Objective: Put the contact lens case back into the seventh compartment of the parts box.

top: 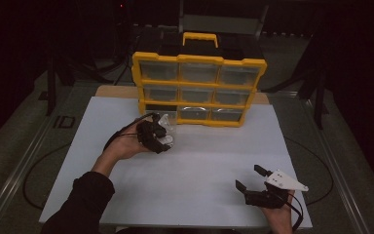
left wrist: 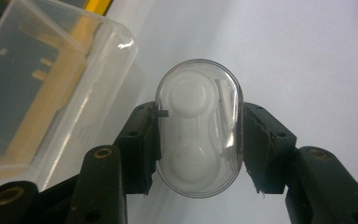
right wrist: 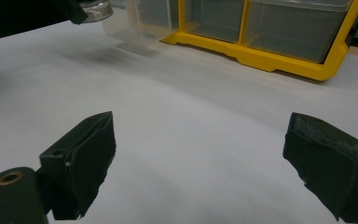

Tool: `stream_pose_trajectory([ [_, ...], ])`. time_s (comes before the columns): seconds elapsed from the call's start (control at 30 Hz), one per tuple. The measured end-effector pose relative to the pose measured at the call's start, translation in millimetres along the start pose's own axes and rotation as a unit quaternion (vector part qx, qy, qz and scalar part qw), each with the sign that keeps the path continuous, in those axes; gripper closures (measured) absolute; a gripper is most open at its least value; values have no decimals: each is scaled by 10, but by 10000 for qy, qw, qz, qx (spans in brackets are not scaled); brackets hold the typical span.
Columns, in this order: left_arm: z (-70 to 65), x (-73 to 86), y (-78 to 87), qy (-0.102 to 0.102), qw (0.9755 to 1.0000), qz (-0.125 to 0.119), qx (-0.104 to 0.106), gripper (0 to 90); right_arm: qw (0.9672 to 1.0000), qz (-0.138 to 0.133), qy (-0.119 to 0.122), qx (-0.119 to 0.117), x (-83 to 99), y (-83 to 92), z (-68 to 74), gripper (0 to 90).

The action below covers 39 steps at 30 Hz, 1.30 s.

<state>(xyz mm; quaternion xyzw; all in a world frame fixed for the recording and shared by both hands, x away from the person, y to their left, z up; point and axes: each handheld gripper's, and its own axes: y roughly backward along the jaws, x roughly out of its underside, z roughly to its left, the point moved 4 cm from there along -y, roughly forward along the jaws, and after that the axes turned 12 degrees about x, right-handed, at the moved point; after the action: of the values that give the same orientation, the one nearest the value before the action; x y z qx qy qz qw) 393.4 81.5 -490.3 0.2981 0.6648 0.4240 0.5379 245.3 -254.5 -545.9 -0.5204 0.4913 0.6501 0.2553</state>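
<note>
1. The left gripper (left wrist: 198,144) is clamped on a clear oval case (left wrist: 198,128) with two white round wells inside, most likely a contact lens case; one pad presses on each long side of it.
2. The case stands lengthwise between the fingers (left wrist: 142,147), its rounded top end poking out past their tips and its lower end sitting back towards the knuckles.
3. In the high view the left gripper (top: 157,136) holds the case (top: 166,140) above the white table top (top: 199,165), just in front of the yellow drawer organiser (top: 198,87).
4. Beside the left finger, in the left gripper view, is a clear plastic drawer (left wrist: 42,88) pulled out of the organiser; it lies just beside the case, and I cannot tell whether they touch.
5. The right gripper (right wrist: 200,163) has its fingers spread wide with only bare table top between them.
6. In the high view the right gripper (top: 248,178) rests low near the table's front edge, well apart from the case and the organiser.
</note>
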Motion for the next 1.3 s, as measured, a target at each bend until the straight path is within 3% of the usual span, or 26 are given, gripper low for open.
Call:
stream_pose_trajectory([
  [0.77, 49, -83, 274, -54, 9998, -112, -129, 496, 10000, 31, 7, -29, 5, -13, 10, 90],
  [1.3, 146, -109, 415, 36, 9997, -202, -136, 496, 10000, 35, 7, -34, 9, -13, 9, 91],
])
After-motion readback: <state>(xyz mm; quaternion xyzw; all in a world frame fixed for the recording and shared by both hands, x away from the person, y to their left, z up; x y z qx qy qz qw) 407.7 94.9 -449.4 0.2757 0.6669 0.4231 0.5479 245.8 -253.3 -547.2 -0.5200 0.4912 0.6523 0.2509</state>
